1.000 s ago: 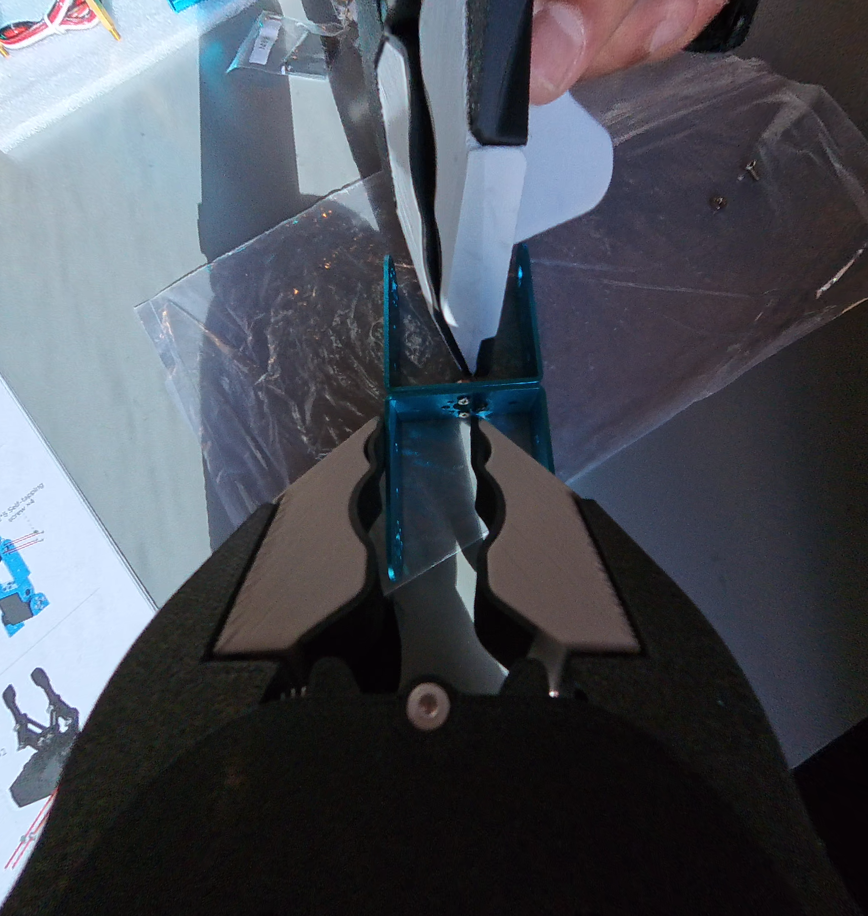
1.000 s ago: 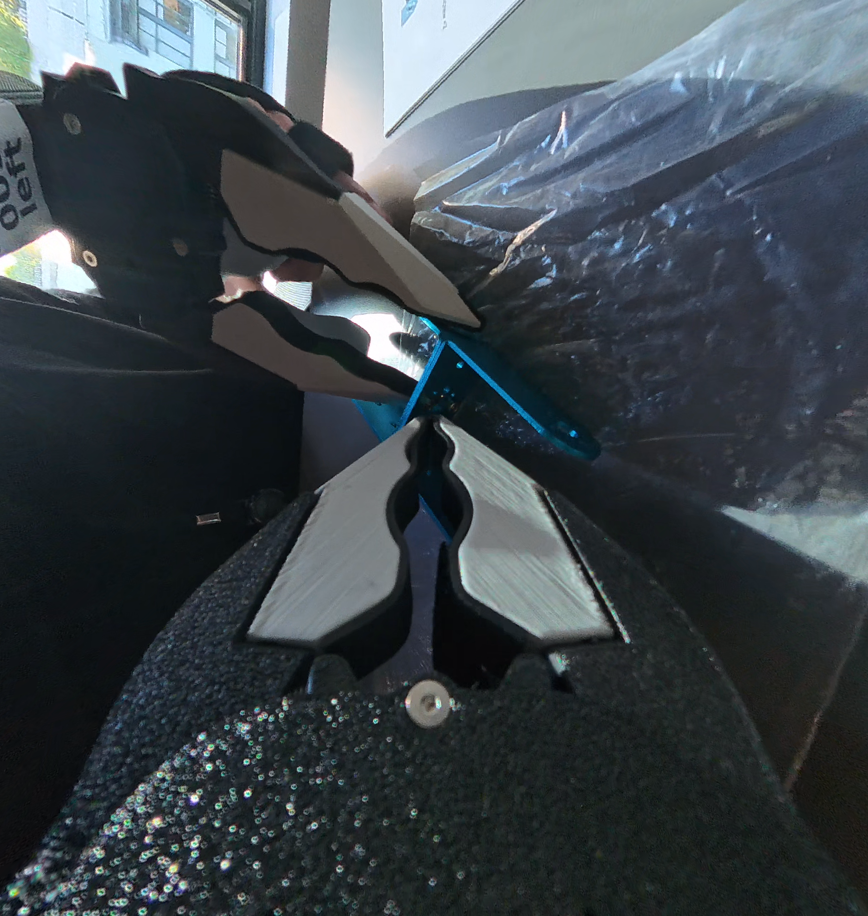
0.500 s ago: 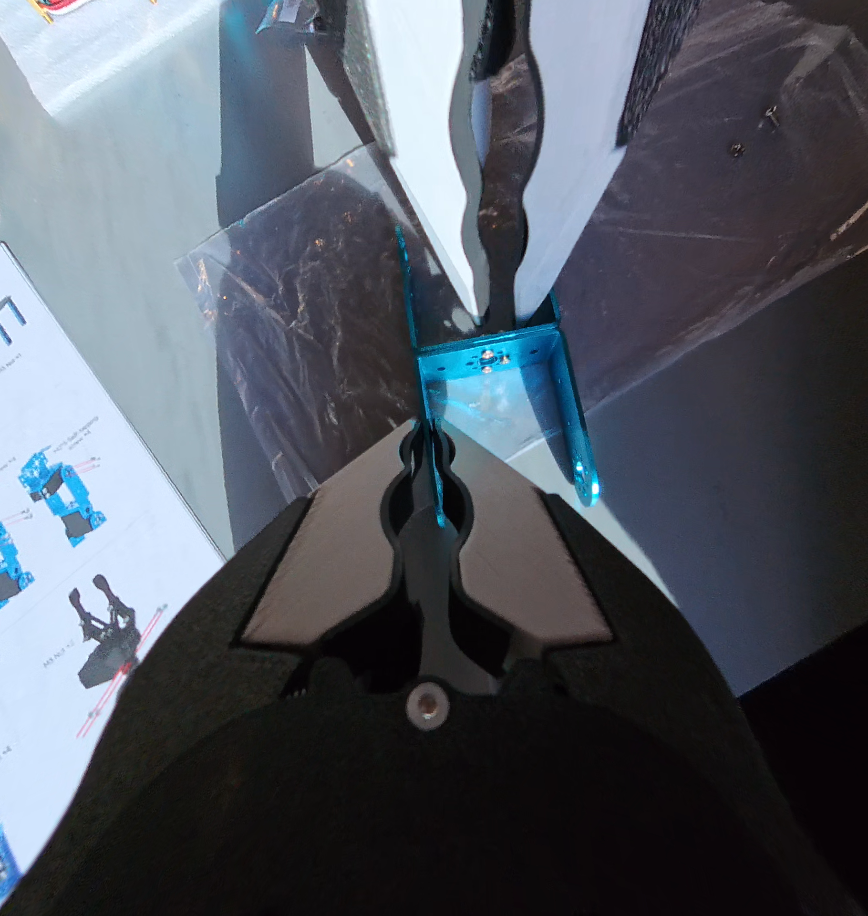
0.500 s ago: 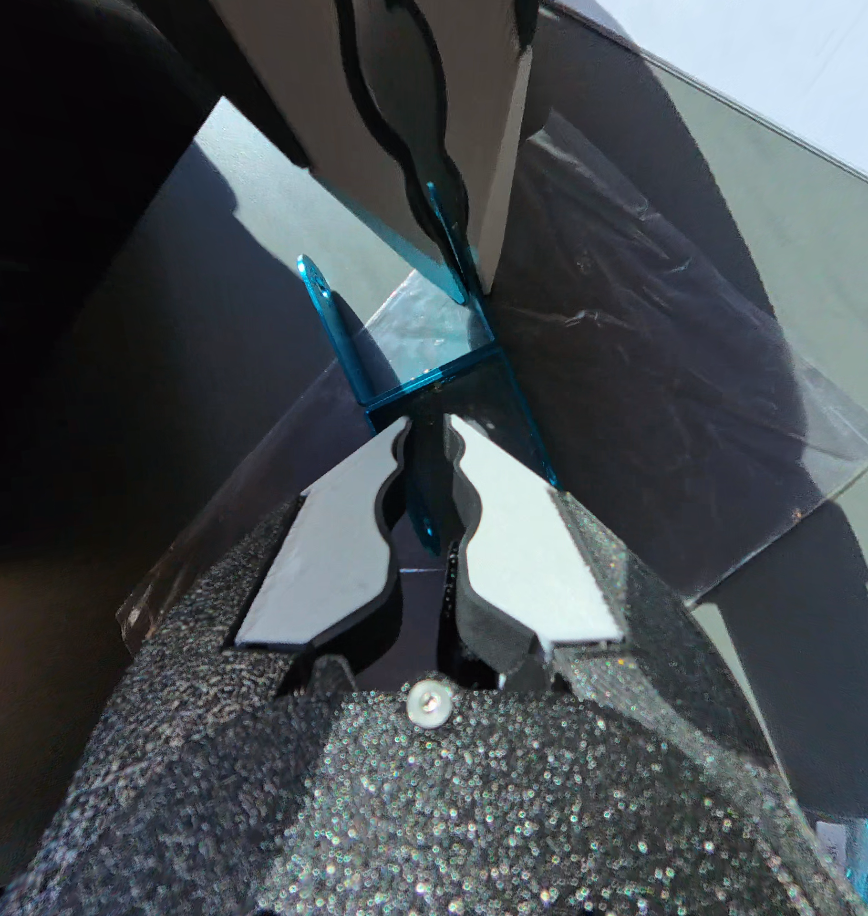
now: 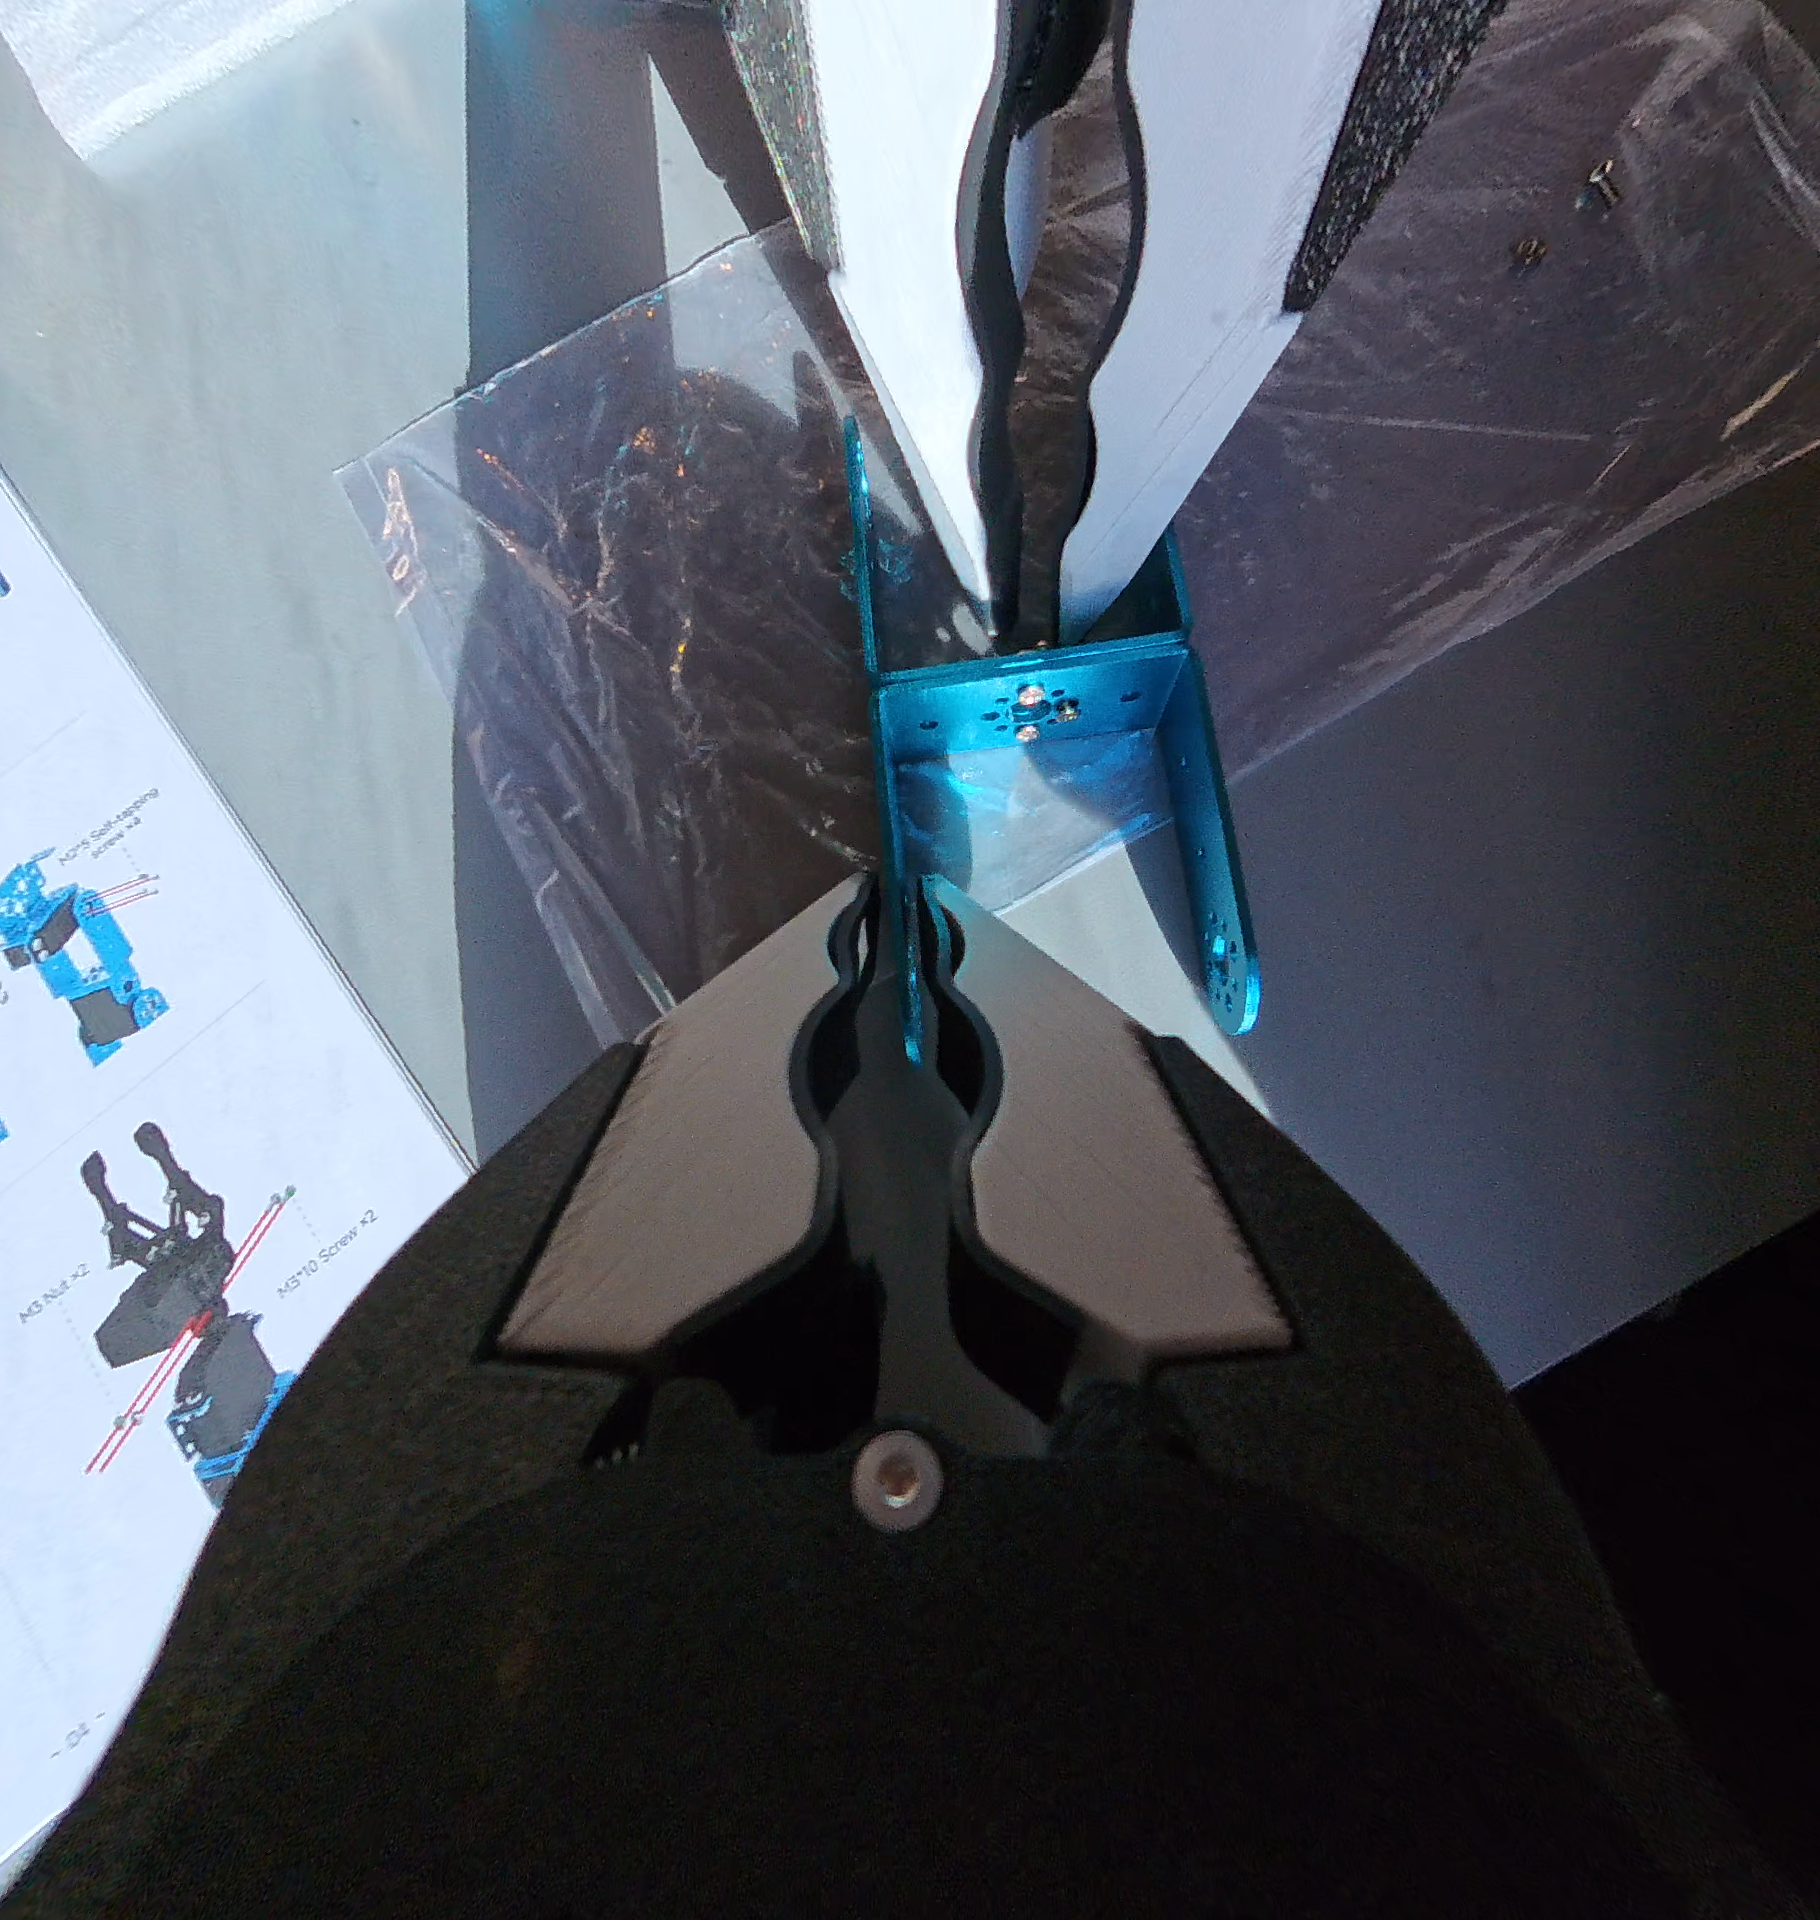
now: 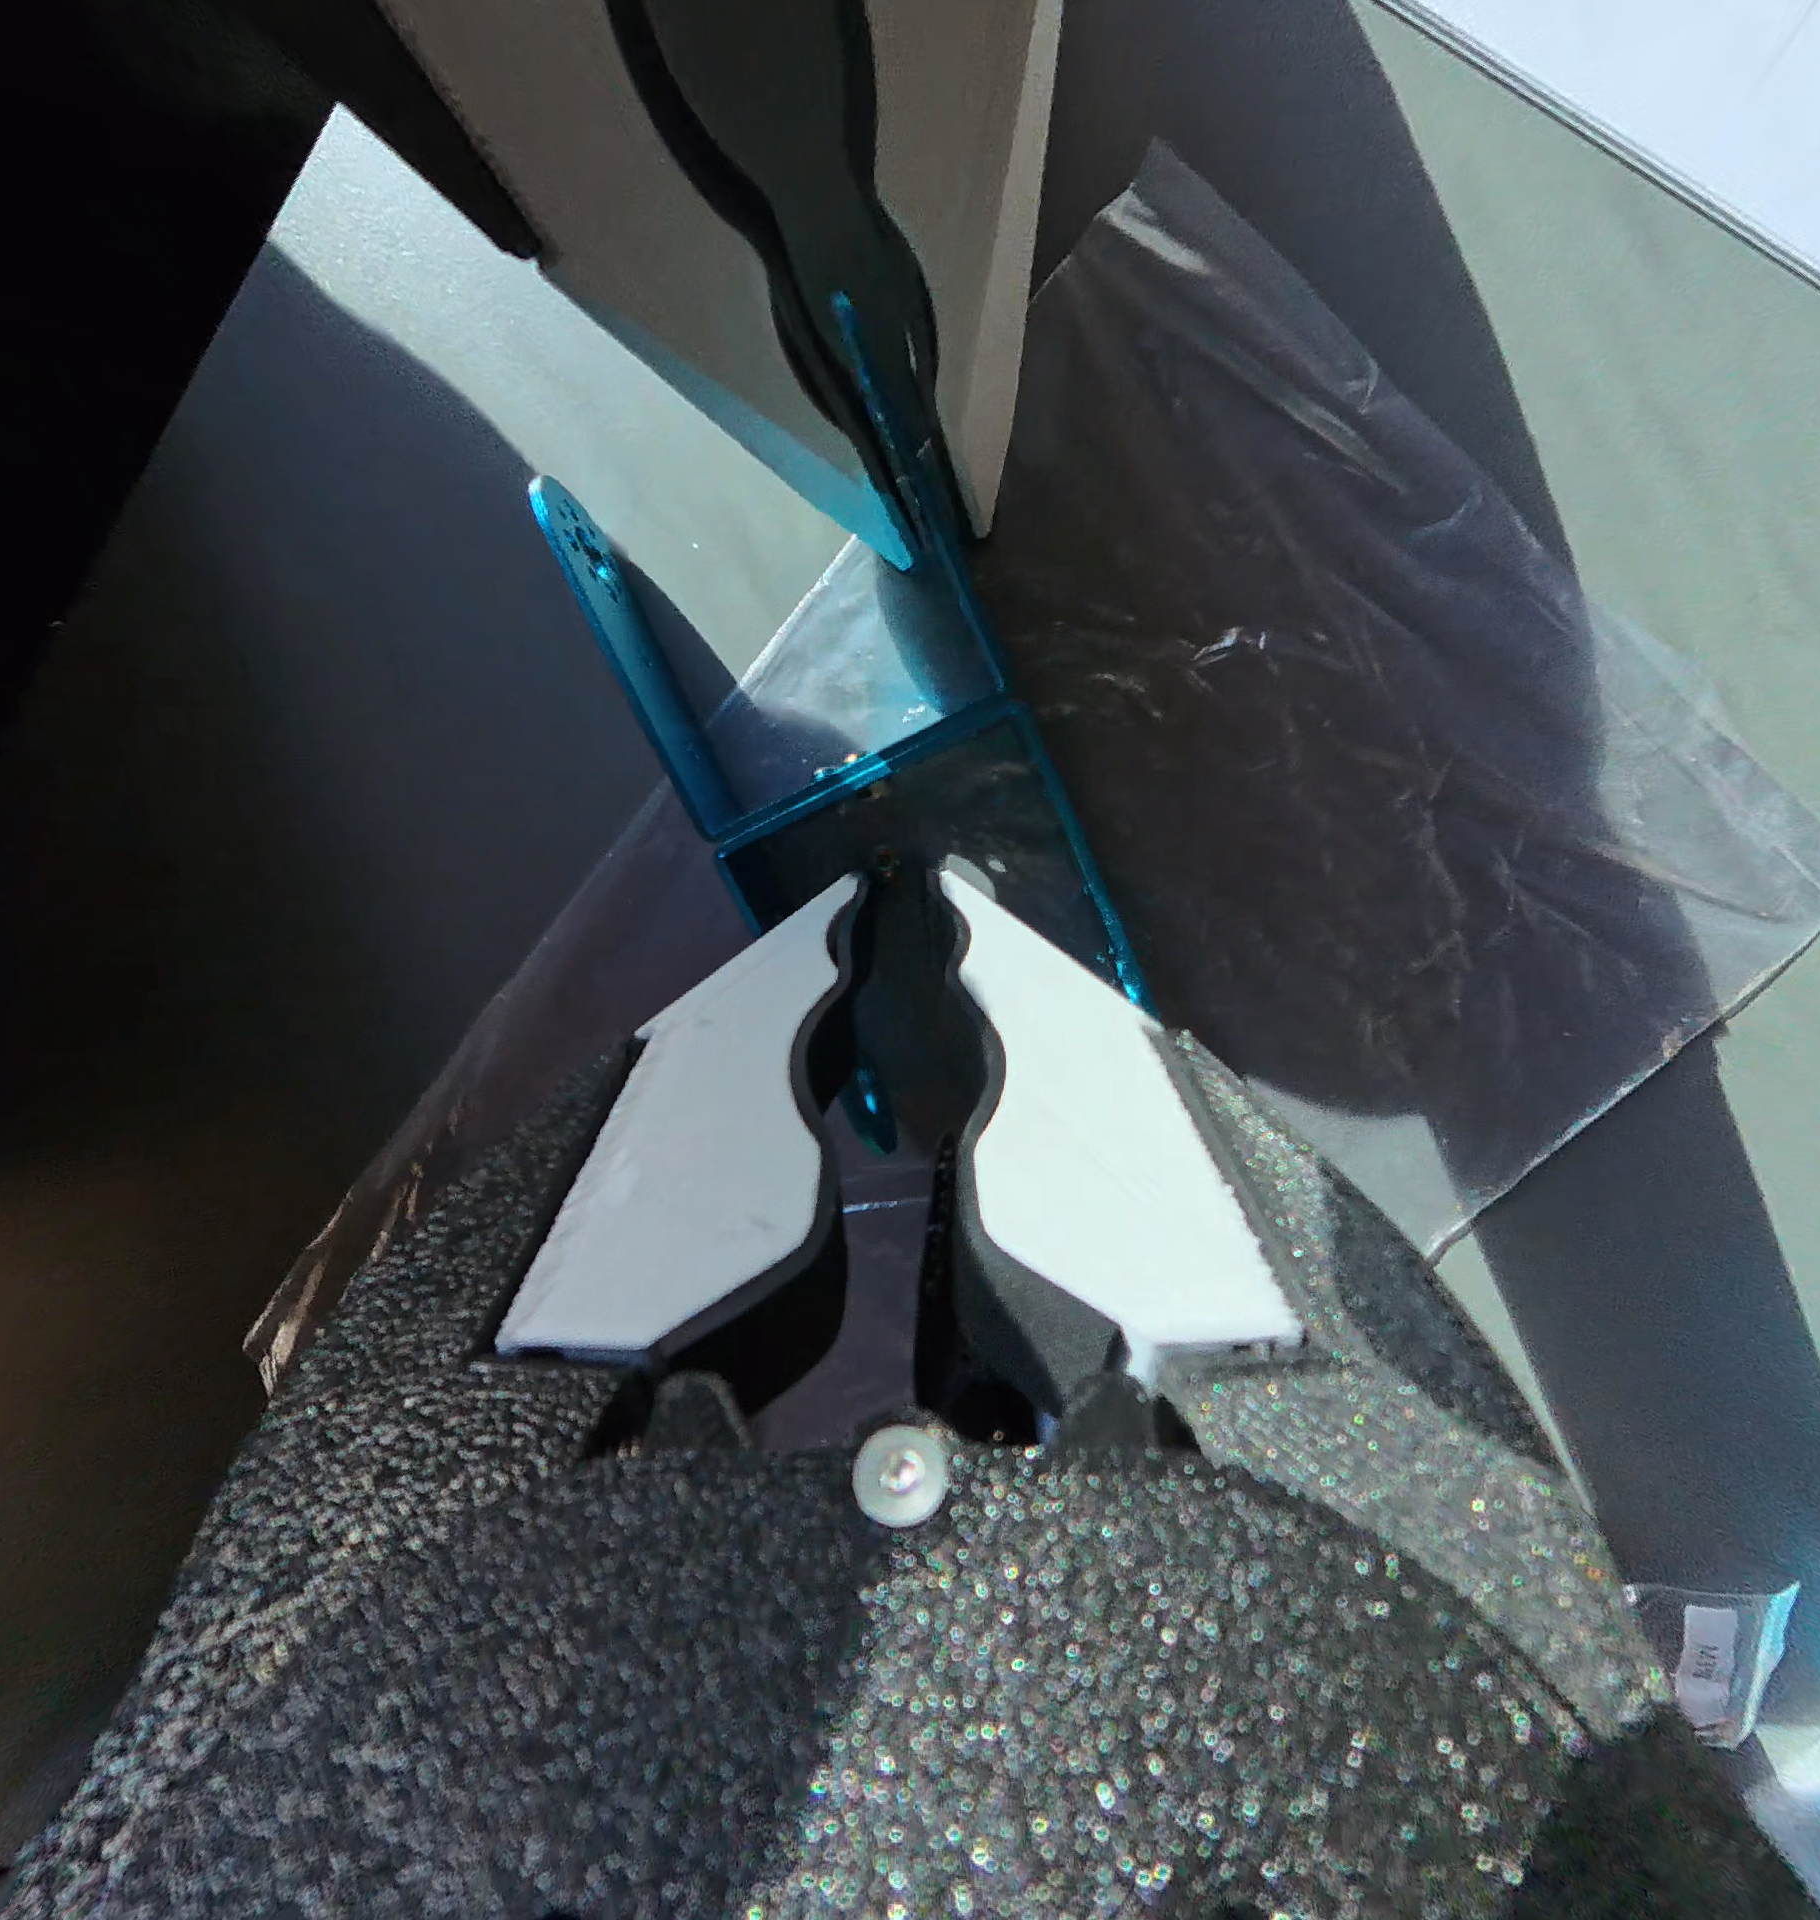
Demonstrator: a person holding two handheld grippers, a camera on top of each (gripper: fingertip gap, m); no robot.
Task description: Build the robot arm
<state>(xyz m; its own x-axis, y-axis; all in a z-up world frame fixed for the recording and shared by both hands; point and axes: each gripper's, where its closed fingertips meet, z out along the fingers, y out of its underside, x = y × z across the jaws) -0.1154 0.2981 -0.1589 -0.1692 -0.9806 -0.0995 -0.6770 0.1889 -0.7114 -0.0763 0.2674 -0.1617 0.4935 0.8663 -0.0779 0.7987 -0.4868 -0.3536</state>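
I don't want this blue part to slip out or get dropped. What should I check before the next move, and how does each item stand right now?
1. Left claw grip: ok. It is shut on one arm of the two blue metal U-shaped brackets, which are joined back to back.
2. Right claw grip: cannot tell. Its tips sit inside the far U near the base, and what they pinch is hidden.
3. Small joint screws in the base: present, but whether they are tight cannot be told.
4. Two loose small screws on the clear plastic bag: ok, apart from both claws.
5. White illustrated instruction sheet: ok, in view beside the left claw.
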